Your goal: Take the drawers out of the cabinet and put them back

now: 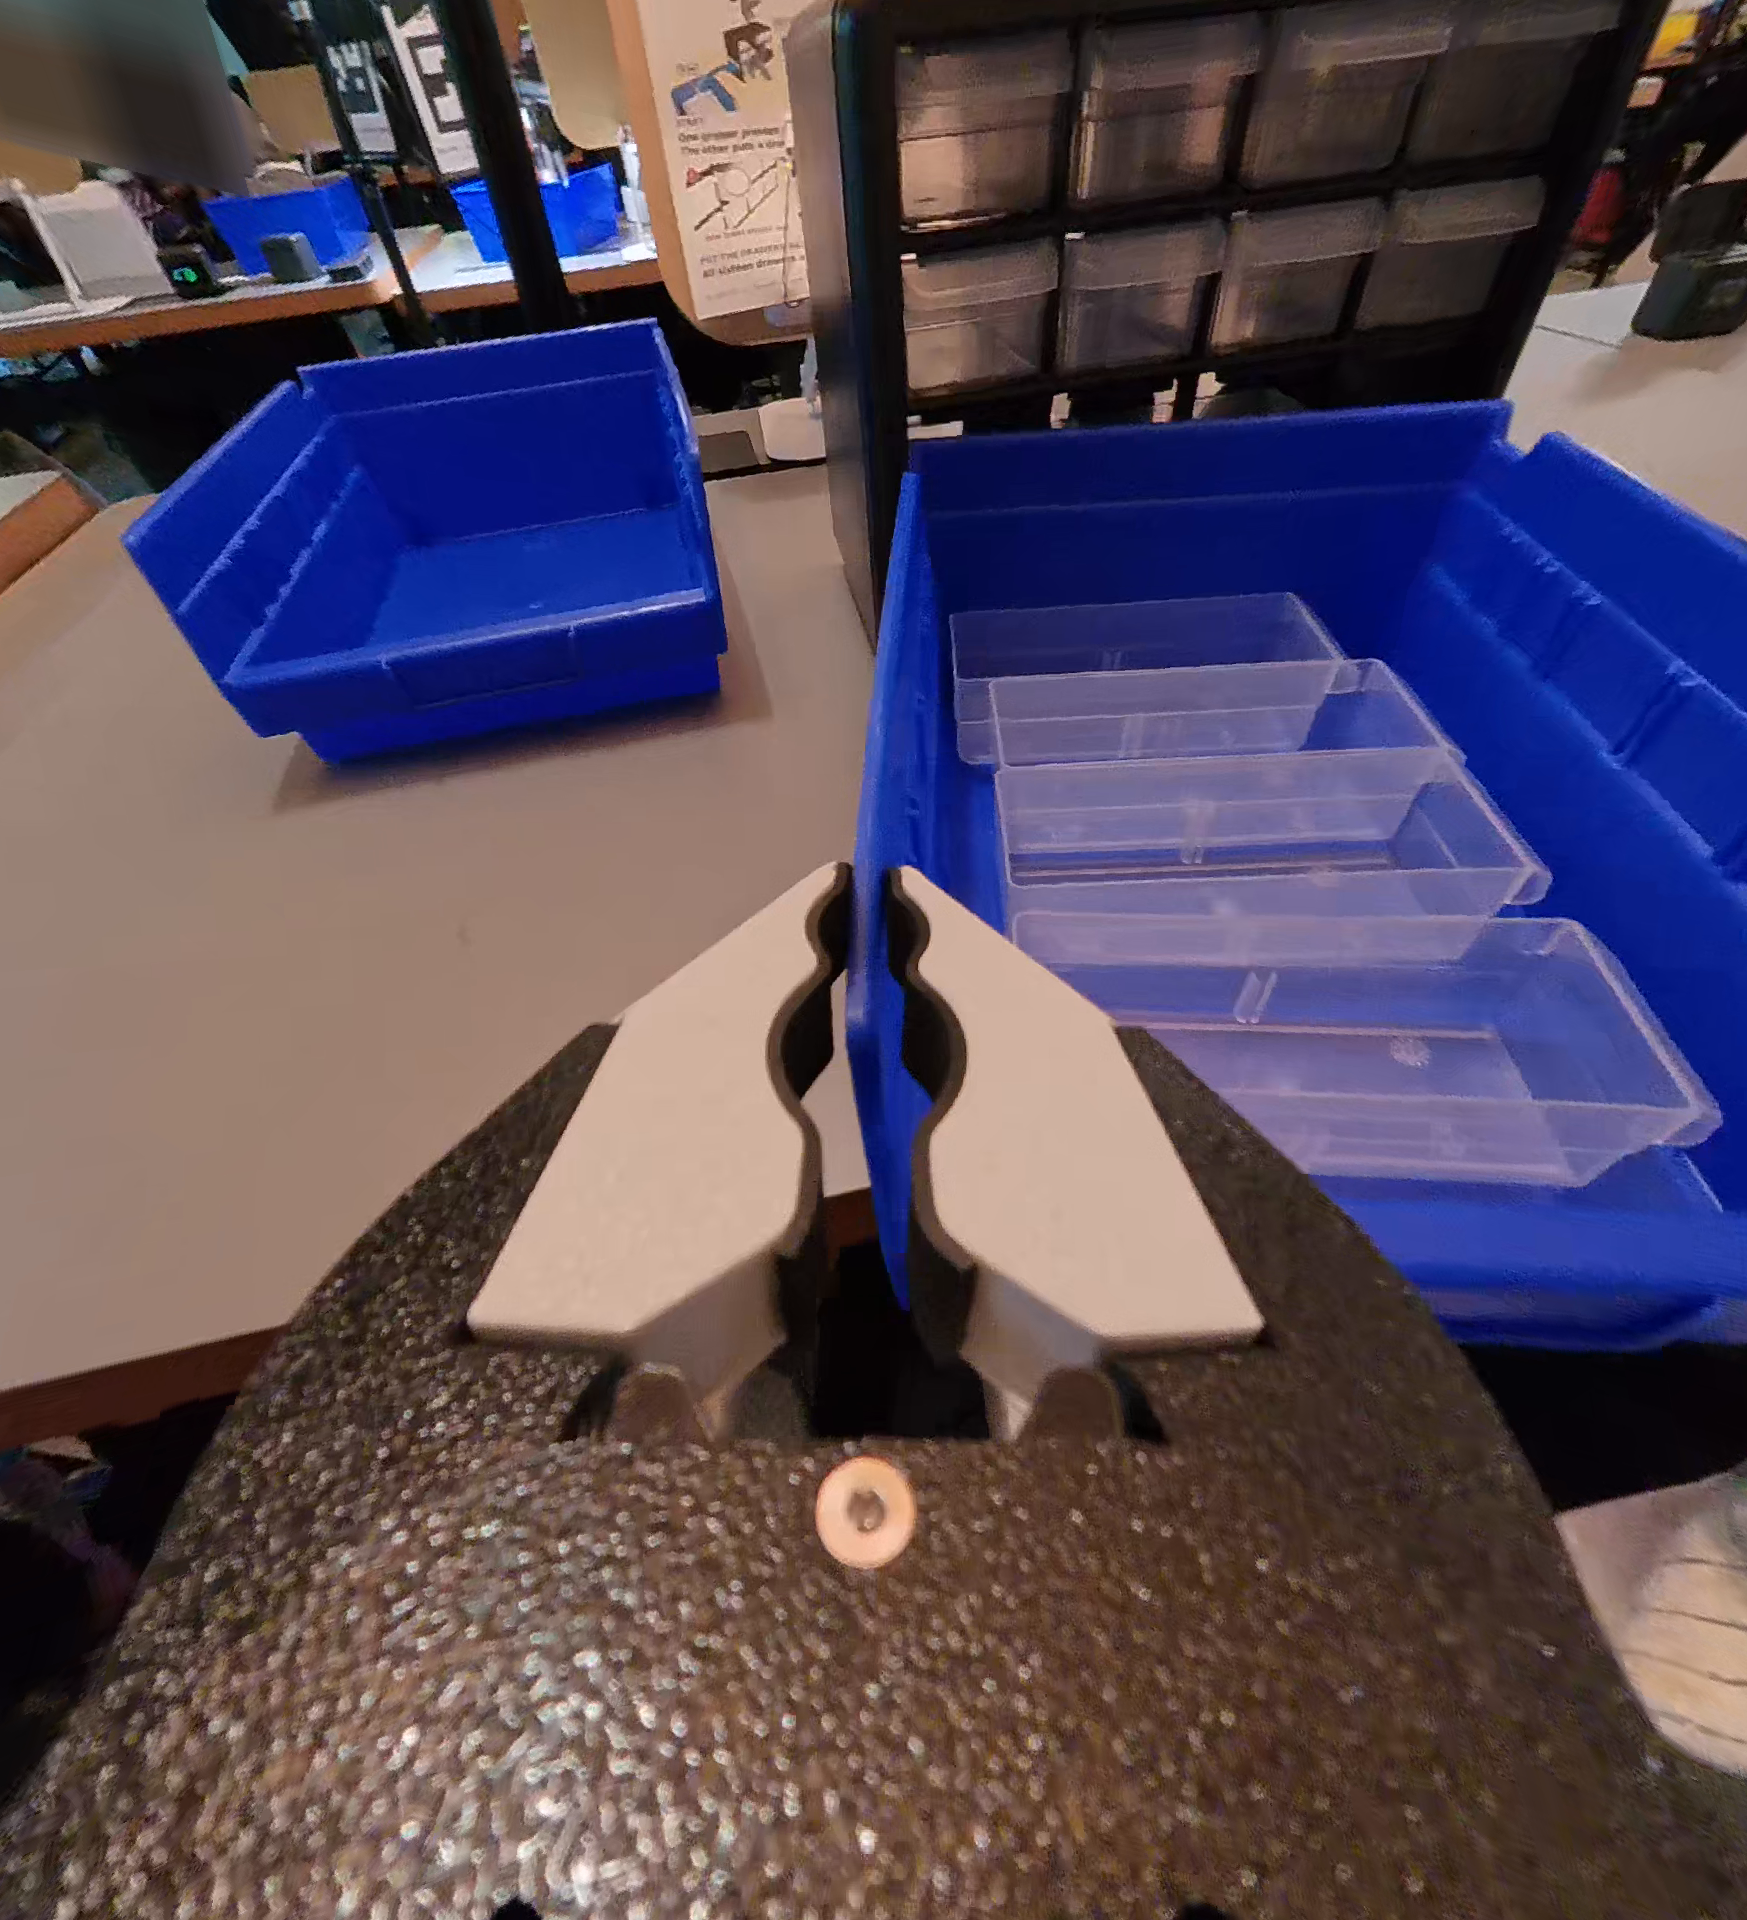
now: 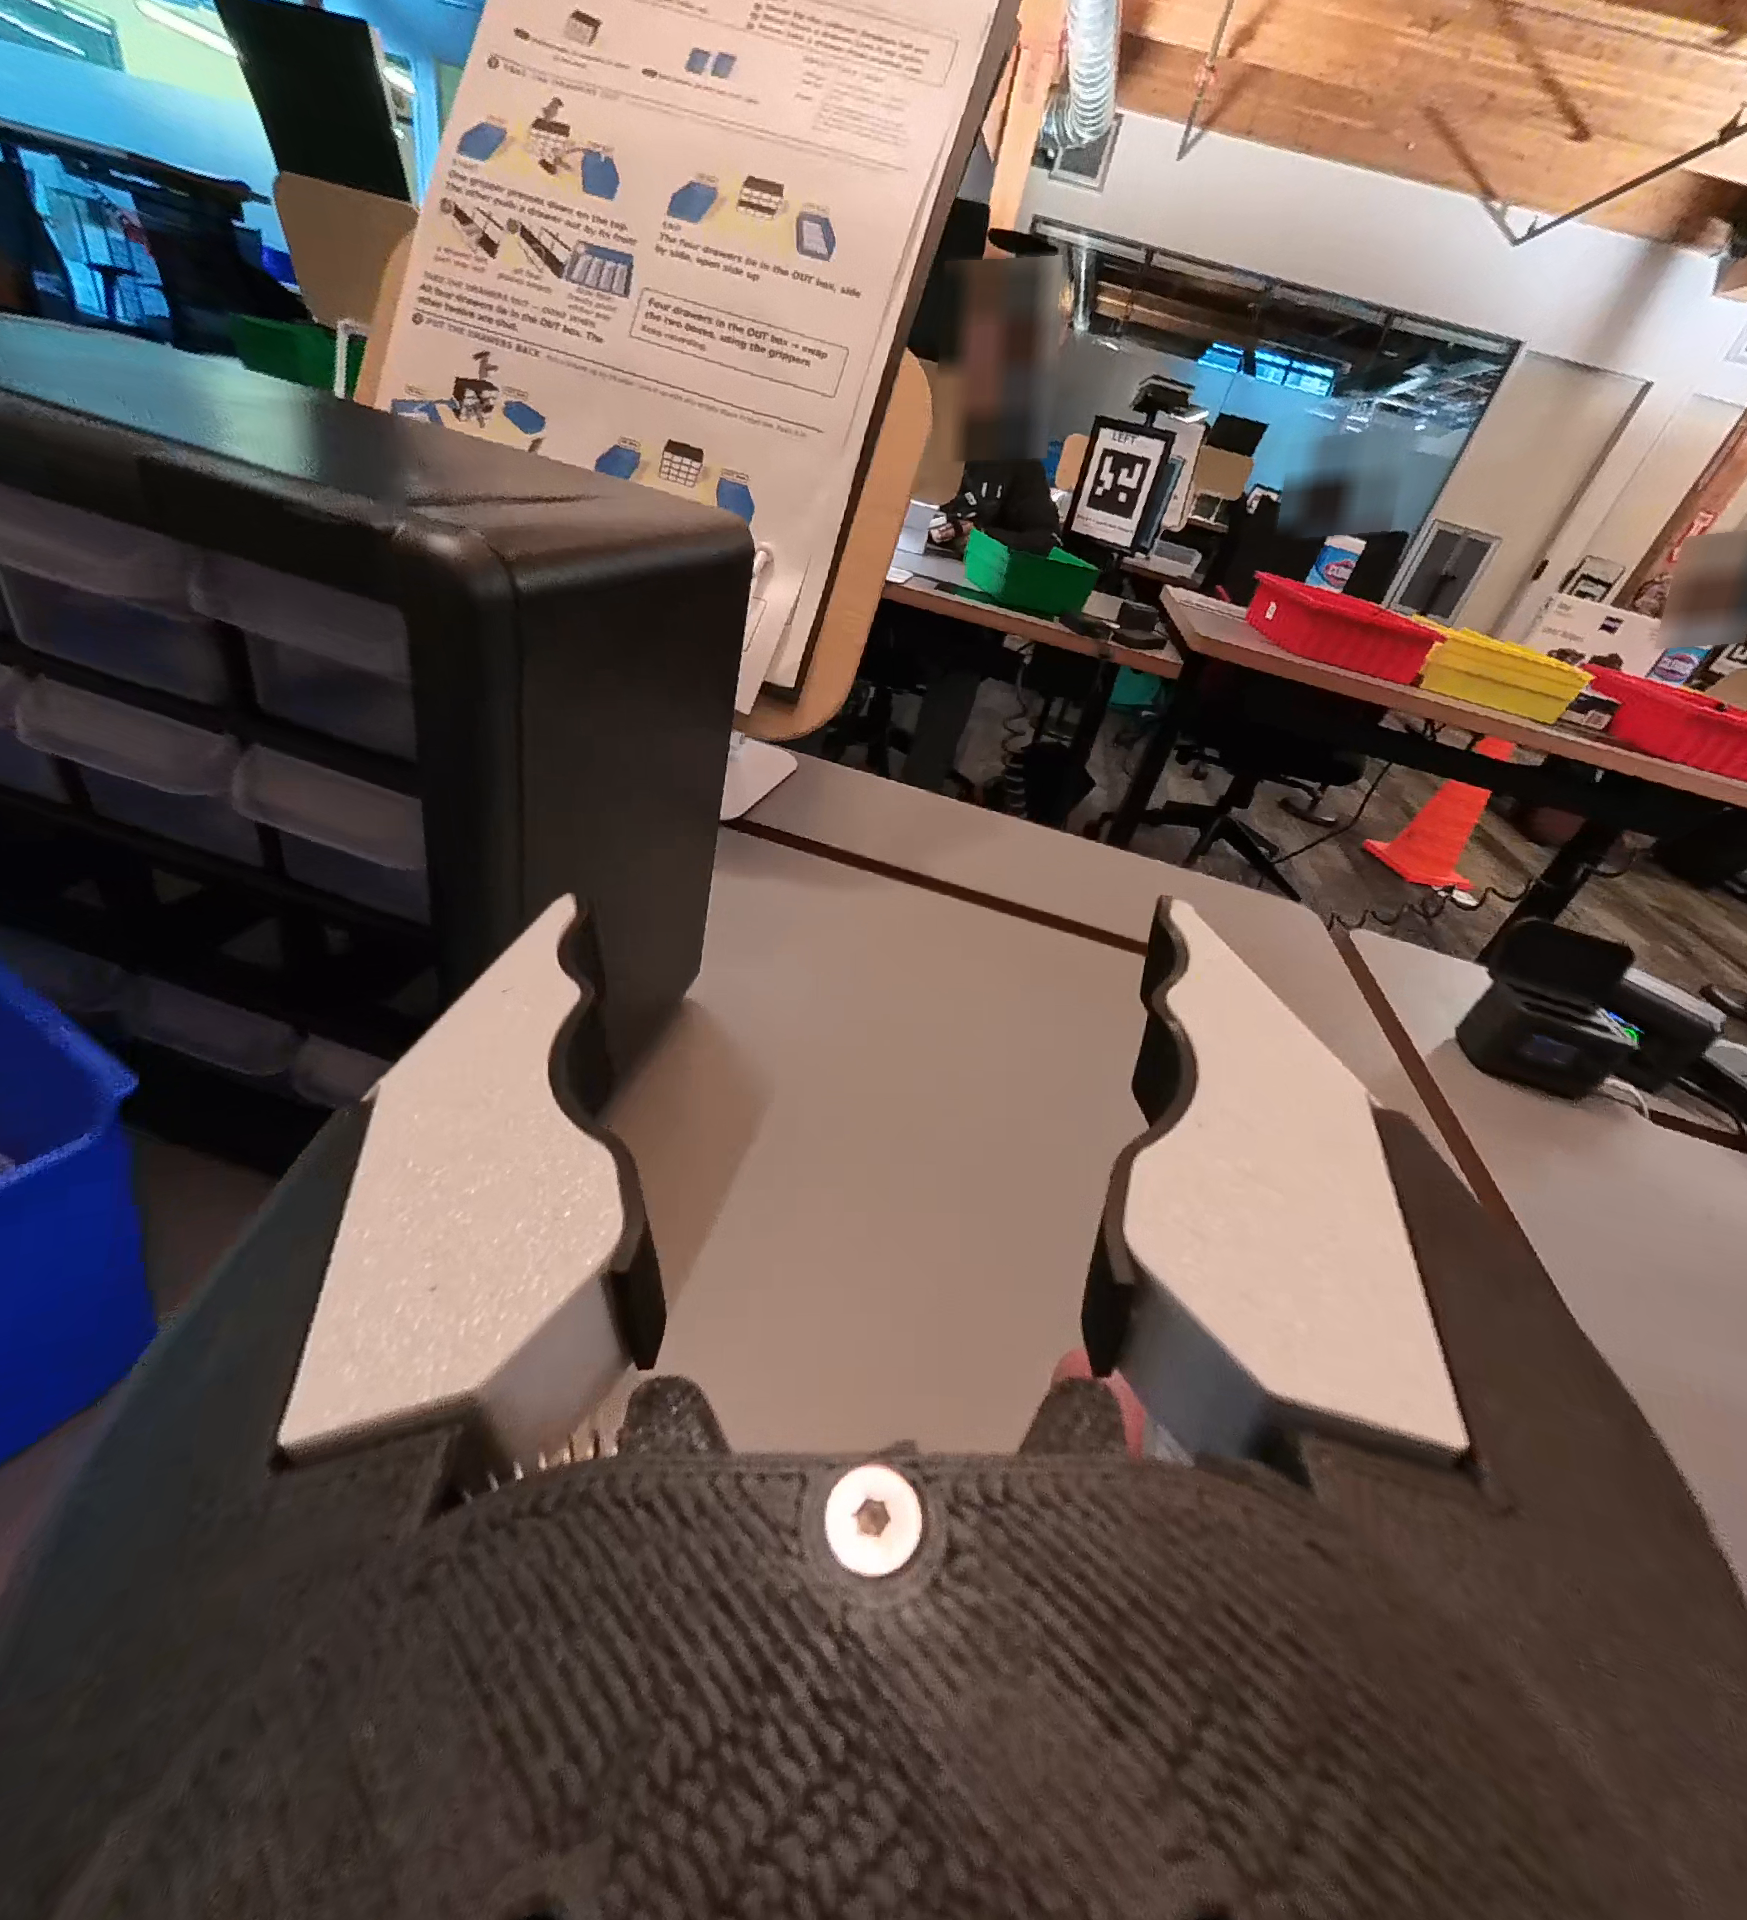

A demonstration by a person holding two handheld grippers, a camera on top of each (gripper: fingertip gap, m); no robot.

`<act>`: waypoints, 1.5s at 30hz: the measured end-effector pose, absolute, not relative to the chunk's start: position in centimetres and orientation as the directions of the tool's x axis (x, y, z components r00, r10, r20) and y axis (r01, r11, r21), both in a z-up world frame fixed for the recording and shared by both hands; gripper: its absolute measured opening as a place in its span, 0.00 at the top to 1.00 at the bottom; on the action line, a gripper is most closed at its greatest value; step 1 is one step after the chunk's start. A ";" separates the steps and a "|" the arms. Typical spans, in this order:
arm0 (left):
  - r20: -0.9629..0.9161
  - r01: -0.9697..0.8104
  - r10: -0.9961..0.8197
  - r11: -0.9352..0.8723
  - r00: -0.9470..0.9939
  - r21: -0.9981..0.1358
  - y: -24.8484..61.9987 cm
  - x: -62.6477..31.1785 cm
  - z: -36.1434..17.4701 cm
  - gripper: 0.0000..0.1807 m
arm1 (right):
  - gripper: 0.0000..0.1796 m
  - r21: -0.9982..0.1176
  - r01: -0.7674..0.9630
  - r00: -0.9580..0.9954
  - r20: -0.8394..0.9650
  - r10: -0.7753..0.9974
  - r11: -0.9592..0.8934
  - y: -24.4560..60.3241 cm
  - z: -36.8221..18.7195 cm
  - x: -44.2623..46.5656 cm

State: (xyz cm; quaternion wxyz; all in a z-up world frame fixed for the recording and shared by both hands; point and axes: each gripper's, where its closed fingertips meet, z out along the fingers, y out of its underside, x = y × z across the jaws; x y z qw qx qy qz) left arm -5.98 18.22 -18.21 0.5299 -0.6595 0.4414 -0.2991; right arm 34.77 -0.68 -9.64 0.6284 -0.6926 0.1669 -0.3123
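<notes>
Your left gripper [image 1: 869, 883] has its jaws nearly together, a thin gap straddling the near left wall of the big blue bin [image 1: 1575, 665], though you can't tell whether they pinch it. Just beyond and right of those tips, four clear drawers [image 1: 1264, 842] lie open side up in that bin, in a row running away from you. The black cabinet [image 1: 1212, 197] stands right behind the bin, with drawers in its upper rows. Your right gripper [image 2: 869, 935] has its jaws spread wide over bare table [image 2: 910, 1091], holding nothing; the cabinet's side sits just beyond its left finger. A smaller blue bin [image 1: 433, 561] sits empty to the left. Behind the cabinet an instruction board [image 2: 661, 239] leans; farther back are tables with red, yellow and green trays.
</notes>
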 end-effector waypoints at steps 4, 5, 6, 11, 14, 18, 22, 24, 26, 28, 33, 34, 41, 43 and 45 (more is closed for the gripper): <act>-0.066 -0.234 -0.883 -0.050 0.464 -0.971 17.8 -6.2 -18.1 0.98 | 0.43 -0.976 0.161 0.754 0.218 -0.619 -0.147 0.3 -9.6 35.4; -0.077 -0.230 -0.879 -0.038 0.470 -0.972 17.7 -6.2 -18.1 0.98 | 0.43 -0.976 0.157 0.756 0.216 -0.618 -0.148 0.5 -9.8 35.5; -0.093 -0.229 -0.877 -0.020 0.471 -0.973 17.5 -6.2 -18.0 0.98 | 0.43 -0.977 0.153 0.758 0.211 -0.617 -0.147 0.6 -9.9 35.7; -0.266 -0.283 -0.854 0.147 0.447 -0.948 17.7 -6.6 -16.4 0.83 | 0.43 -0.981 0.143 0.766 0.195 -0.612 -0.133 1.1 -9.9 35.8; -0.109 -0.160 -0.898 0.044 0.425 -0.986 18.7 -6.3 -12.8 0.79 | 0.43 -0.980 0.144 0.767 0.198 -0.610 -0.138 1.2 -10.0 35.7; 0.028 -0.118 -0.872 -0.097 0.489 -0.988 26.0 -5.7 -10.2 0.67 | 0.41 -0.981 0.137 0.745 0.195 -0.637 -0.141 0.9 -10.0 35.7; -0.010 -0.113 -0.733 -0.091 0.680 -0.989 39.4 -5.7 -10.5 0.62 | 0.39 -0.984 0.139 0.746 0.180 -0.641 -0.114 0.9 -9.4 35.0; 0.065 -0.080 -0.747 -0.156 0.662 -0.985 44.4 -3.8 -11.5 0.61 | 0.39 -0.983 0.144 0.750 0.183 -0.635 -0.113 1.0 -9.2 34.6; 0.130 -0.090 -0.744 -0.249 0.655 -0.964 48.7 -1.7 -13.3 0.60 | 0.40 -0.981 0.153 0.749 0.195 -0.633 -0.122 1.0 -9.2 34.2; 0.111 -0.151 -0.733 -0.282 0.671 -0.947 52.0 0.1 -15.2 0.61 | 0.40 -0.979 0.159 0.751 0.206 -0.628 -0.131 1.1 -9.2 33.8; 0.015 -0.242 -0.689 -0.274 0.725 -0.931 56.9 3.5 -18.3 0.65 | 0.40 -0.977 0.155 0.771 0.211 -0.601 -0.145 1.8 -9.8 32.0; 0.031 -0.241 -0.721 -0.272 0.693 -0.932 56.6 4.6 -18.7 0.65 | 0.40 -0.979 0.149 0.783 0.205 -0.588 -0.142 2.2 -10.1 31.3; 0.040 -0.142 -0.719 -0.192 0.694 -0.971 57.0 6.6 -19.0 0.99 | 0.40 -0.979 0.140 0.862 0.193 -0.469 -0.145 5.4 -11.4 25.5; 0.143 -0.072 -0.714 -0.262 0.685 -0.962 56.6 6.5 -18.8 1.00 | 0.39 -0.976 0.150 0.872 0.204 -0.445 -0.155 6.2 -11.7 24.2; 0.239 0.003 -0.701 -0.320 0.672 -0.947 56.2 6.0 -18.5 1.00 | 0.39 -0.975 0.157 0.881 0.211 -0.423 -0.160 6.7 -11.8 23.1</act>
